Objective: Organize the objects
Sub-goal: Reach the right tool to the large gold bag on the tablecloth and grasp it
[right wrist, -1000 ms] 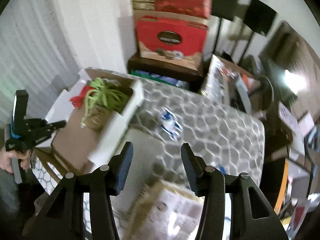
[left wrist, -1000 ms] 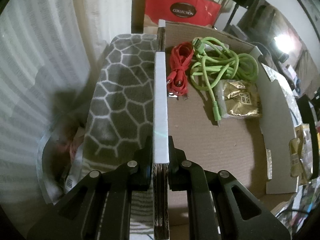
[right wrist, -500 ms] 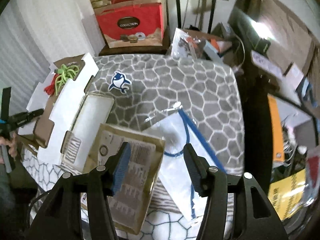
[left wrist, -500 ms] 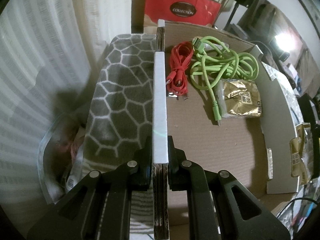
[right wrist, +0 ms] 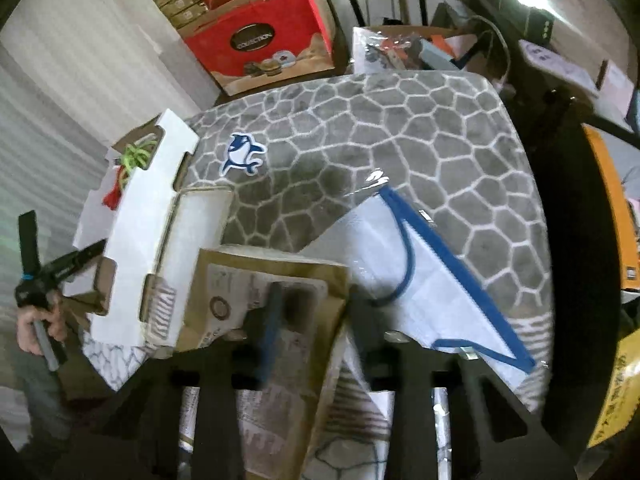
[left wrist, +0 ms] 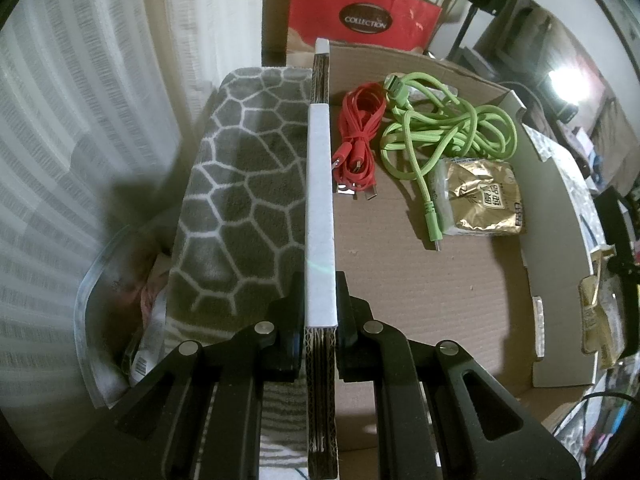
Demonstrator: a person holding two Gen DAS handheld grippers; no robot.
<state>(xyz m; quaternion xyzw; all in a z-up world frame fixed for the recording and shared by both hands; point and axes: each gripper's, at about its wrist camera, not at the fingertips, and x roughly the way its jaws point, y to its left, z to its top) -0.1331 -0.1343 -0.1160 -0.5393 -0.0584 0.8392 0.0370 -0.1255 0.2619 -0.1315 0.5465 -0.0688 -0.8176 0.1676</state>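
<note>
My left gripper (left wrist: 319, 312) is shut on the left wall of an open cardboard box (left wrist: 400, 280). In the box lie a red cable (left wrist: 358, 136), a green cable (left wrist: 448, 136) and a gold foil packet (left wrist: 482, 204). In the right wrist view the same box (right wrist: 136, 240) stands at the left of the grey patterned blanket (right wrist: 400, 128). My right gripper (right wrist: 316, 312) is open, low over a brown paper package (right wrist: 264, 304) and a white bag with blue trim (right wrist: 400, 280). A shark sticker (right wrist: 242, 154) lies on the blanket.
A red COLLECTION bag (right wrist: 264, 44) and stacked boxes stand behind the blanket. A clear plastic bin (left wrist: 112, 300) with items sits left of the box. Clutter and cables lie at the far right (right wrist: 560, 64). More gold packets (left wrist: 600, 312) lie right of the box.
My right gripper has swung down and toward the brown package and white bag, now blurred with motion. My left gripper holds the box wall unchanged.
</note>
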